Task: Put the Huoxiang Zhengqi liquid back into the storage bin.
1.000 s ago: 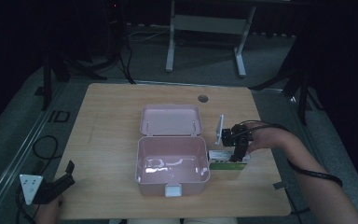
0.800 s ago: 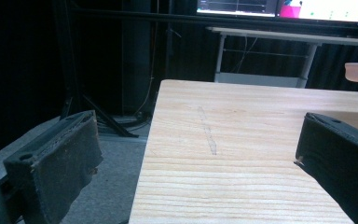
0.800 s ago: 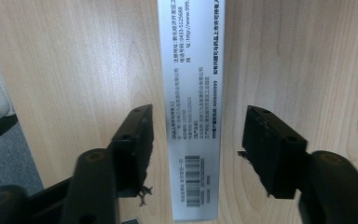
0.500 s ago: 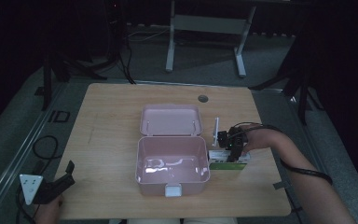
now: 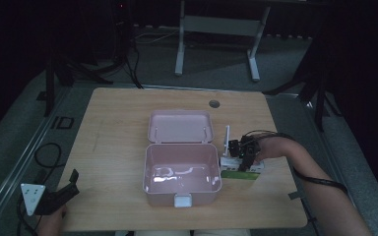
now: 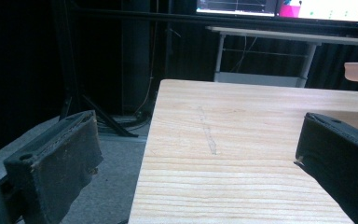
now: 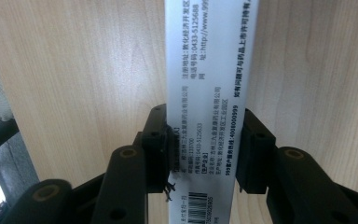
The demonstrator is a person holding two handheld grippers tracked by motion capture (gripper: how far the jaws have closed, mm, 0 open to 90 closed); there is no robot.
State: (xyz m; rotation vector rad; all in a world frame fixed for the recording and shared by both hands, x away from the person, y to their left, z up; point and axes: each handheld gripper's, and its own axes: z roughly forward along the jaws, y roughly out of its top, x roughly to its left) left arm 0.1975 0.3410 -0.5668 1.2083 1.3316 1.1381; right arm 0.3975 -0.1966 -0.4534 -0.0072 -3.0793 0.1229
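Right claw point(image 7: 204, 154) lowered, clamping white printed box point(image 7: 205, 70)

White-green carton point(image 5: 241, 167) lies flat — beside pink box point(image 5: 182, 178).

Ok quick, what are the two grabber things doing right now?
Left gripper: jaws open, holding nothing, at the table's near left corner.
Right gripper: jaws have just been closing and now clamp the white printed box beside the pink case.

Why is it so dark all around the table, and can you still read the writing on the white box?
High view: only the table is lit; the room behind is black, and glare shines inside the pink box. Right gripper view: the white box between the fingers is bright; its print is slightly soft. Left gripper view: the near fingers look blurry.
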